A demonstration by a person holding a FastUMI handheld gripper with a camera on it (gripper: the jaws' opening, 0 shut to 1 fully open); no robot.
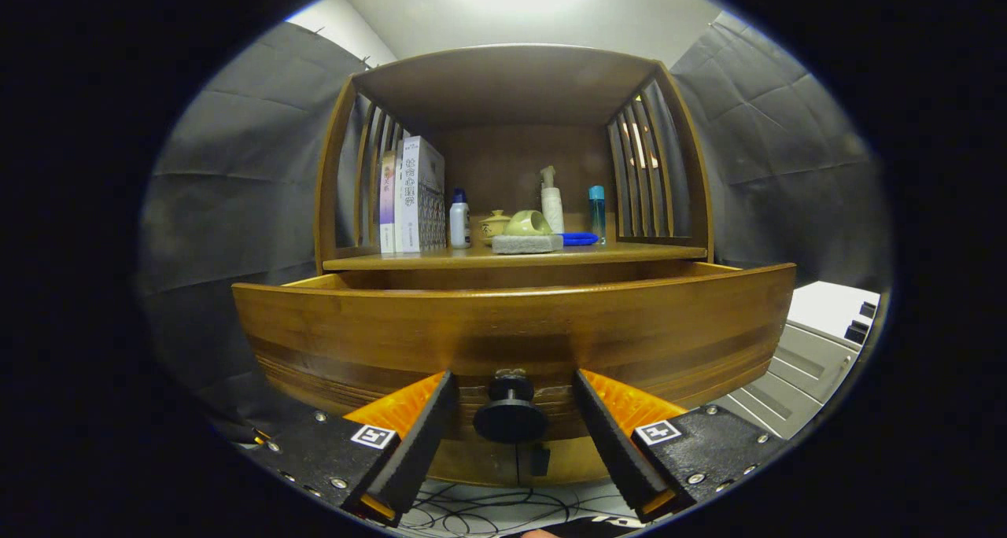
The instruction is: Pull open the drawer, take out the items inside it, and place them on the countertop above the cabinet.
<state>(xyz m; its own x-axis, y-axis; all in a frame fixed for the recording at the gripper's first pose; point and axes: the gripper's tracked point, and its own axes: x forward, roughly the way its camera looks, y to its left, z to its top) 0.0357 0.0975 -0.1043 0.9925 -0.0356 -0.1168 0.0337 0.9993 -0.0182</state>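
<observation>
Gripper (511,424) fingers spread apart, flanking the round drawer knob (510,416) without touching it. Just beyond, wooden drawer (511,329) front pulled out toward the camera, interior hidden. Farther up, countertop (629,253) holding books, bottles, sponge.

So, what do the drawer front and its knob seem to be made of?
The drawer front looks like varnished wood, perhaps bamboo: warm brown, visible grain bands, a soft sheen. The knob looks like matte black plastic or painted metal; I cannot tell which. It sits between the open fingers of the hand-held gripper, which do not touch it.
</observation>
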